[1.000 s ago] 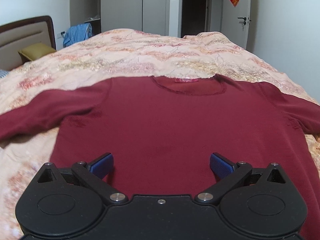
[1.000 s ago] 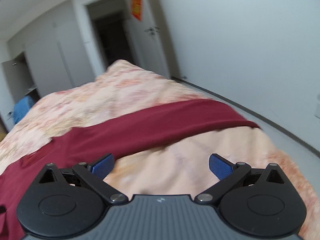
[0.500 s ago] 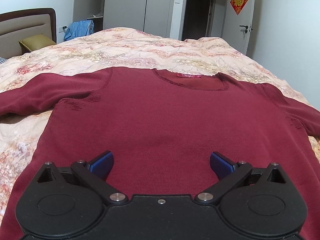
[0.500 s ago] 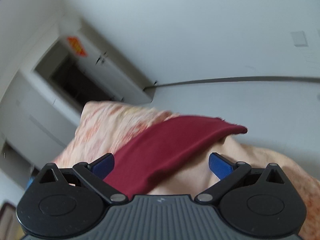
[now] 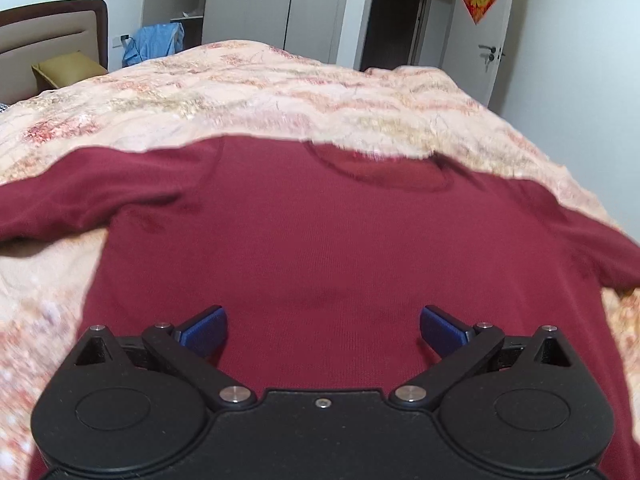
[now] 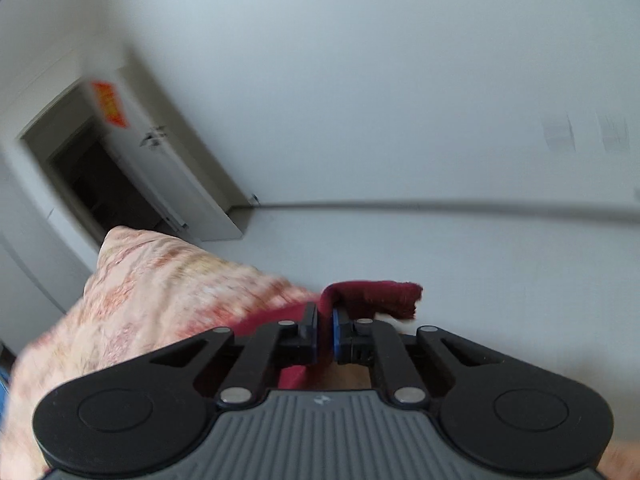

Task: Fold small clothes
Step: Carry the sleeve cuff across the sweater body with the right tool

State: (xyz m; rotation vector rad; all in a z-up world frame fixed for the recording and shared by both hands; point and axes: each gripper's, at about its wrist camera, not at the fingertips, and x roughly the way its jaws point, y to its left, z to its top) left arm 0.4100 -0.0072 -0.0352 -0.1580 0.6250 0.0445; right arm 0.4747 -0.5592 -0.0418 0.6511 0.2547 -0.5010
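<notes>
While left gripper [image 5: 323, 326] jaws gape, right gripper [image 6: 325, 330] jaws pinch sweater sleeve [image 6: 374, 294].

Two wrist views over the bed [image 5: 280, 92].
Your left camera looks close down the sweater [image 5: 320, 240] toward the door [image 5: 486, 36]; your right faces the wall [image 6: 360, 80], sharing sleeve [image 6: 376, 294], door and quilt.

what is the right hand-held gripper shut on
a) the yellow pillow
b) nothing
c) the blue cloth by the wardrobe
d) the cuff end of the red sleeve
d: the right hand-held gripper has its blue pads pinched on the sleeve of the red shirt, cuff sticking out past them.
</notes>
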